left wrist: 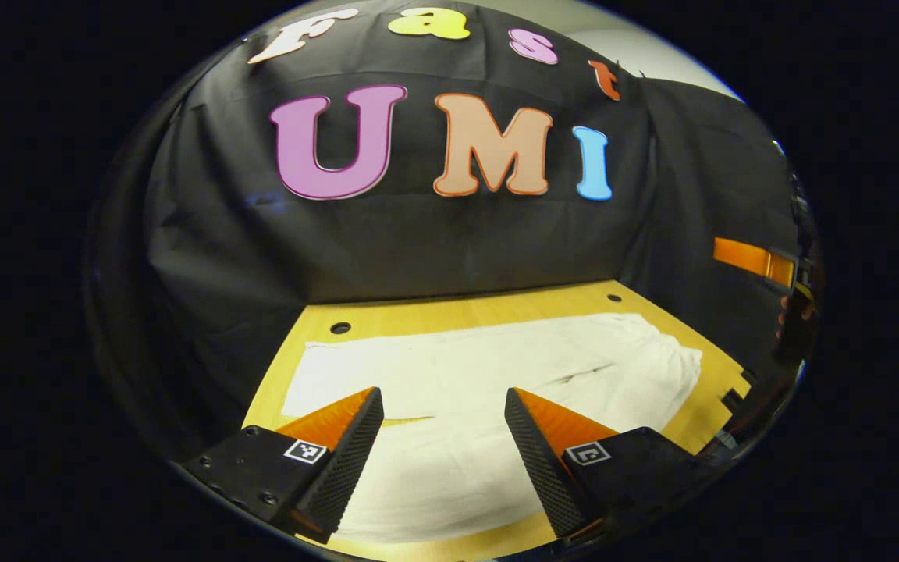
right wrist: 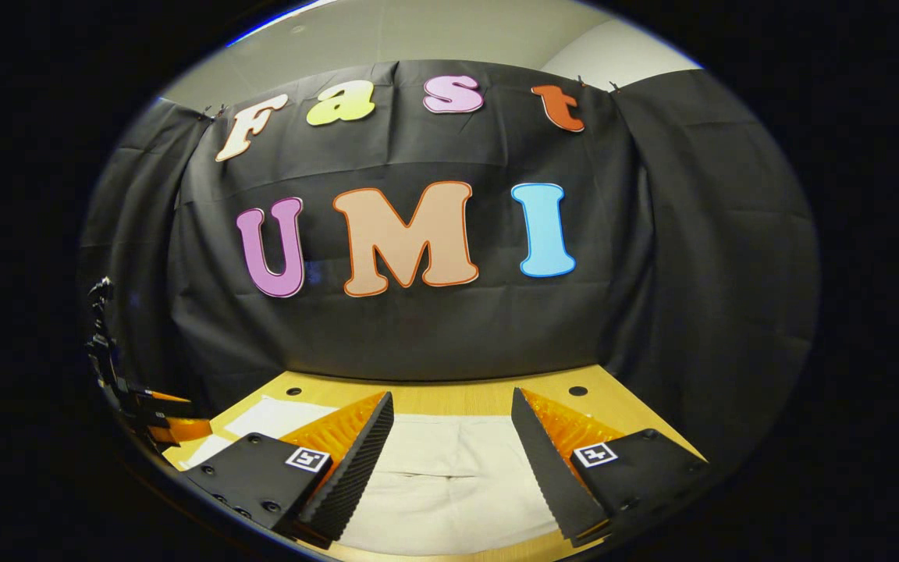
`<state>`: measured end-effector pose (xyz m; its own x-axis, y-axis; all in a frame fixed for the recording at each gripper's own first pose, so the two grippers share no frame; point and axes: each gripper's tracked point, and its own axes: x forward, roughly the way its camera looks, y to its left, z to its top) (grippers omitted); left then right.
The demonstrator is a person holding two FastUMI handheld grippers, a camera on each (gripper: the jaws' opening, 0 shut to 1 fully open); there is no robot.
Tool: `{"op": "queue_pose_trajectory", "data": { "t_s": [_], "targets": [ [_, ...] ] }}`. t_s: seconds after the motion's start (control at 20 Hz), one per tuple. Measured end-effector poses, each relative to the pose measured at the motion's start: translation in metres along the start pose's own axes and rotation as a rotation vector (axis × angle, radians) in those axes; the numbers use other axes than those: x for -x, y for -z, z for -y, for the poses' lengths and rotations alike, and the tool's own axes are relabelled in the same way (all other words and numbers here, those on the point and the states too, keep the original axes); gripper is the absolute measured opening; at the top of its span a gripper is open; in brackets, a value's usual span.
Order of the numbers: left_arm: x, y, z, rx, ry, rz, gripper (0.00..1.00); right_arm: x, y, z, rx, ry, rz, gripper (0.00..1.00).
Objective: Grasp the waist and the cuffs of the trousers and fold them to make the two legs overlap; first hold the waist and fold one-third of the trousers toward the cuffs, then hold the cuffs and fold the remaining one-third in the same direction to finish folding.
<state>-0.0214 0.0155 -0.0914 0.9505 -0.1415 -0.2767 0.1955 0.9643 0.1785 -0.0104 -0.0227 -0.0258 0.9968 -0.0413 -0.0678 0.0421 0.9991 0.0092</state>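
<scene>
Left gripper view: left gripper [left wrist: 443, 402] low in the frame, fingers wide apart, clamped on nothing, poised above the white cloth trousers [left wrist: 496, 375]. Trousers spread flat across the yellow wooden tabletop [left wrist: 488, 308], running from the lower centre of the frame, between and beneath the two fingers, up toward the right of centre; whether the fingertips touch the fabric cannot be told. Cloth pale and smooth with a few soft creases: one dark fold line right of centre, one short seam or slit just beside the left finger. Straight edge of the garment at the left, rounded bunched end at the right; waist versus cuffs cannot be told. Bare wood along the far edge with two small dark round holes [left wrist: 340, 328]. At the far right edge of the frame, right gripper [left wrist: 754, 261], well apart from the trousers, held by a hand barely visible. Right gripper view: right gripper [right wrist: 452, 406] at the bottom of the frame, fingers also spread wide, holding nothing, above the same white trousers [right wrist: 449, 484], which fill the lower centre between the fingers over the tabletop [right wrist: 449, 394]. Faint horizontal crease across the fabric there. At the lower left edge of that frame, part of the left gripper [right wrist: 176, 425]; its opening cannot be told from there.
</scene>
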Motion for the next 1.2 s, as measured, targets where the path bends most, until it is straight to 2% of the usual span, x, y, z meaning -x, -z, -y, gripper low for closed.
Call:
{"op": "queue_pose_trajectory", "data": {
  "t_s": [0.25,0.65,0.85,1.0,1.2],
  "targets": [
    [0.011,0.065,0.0,-0.101,0.176,-0.202,0.95,0.013,0.016,0.0,0.032,0.041,-0.015,0.98],
    [0.037,0.15,-0.009,-0.341,0.384,-0.493,0.93,0.027,0.047,-0.005,0.055,0.063,-0.075,0.98],
    [0.048,0.174,-0.026,-0.446,0.43,-0.603,0.92,0.028,0.055,-0.009,0.076,0.059,-0.091,0.98],
    [0.052,0.2,-0.039,-0.523,0.459,-0.682,0.92,0.028,0.054,-0.016,0.039,0.035,-0.09,0.98],
    [0.058,0.222,-0.052,-0.63,0.493,-0.751,0.89,0.023,0.048,-0.011,0.025,0.044,-0.075,0.98]
  ]
}}
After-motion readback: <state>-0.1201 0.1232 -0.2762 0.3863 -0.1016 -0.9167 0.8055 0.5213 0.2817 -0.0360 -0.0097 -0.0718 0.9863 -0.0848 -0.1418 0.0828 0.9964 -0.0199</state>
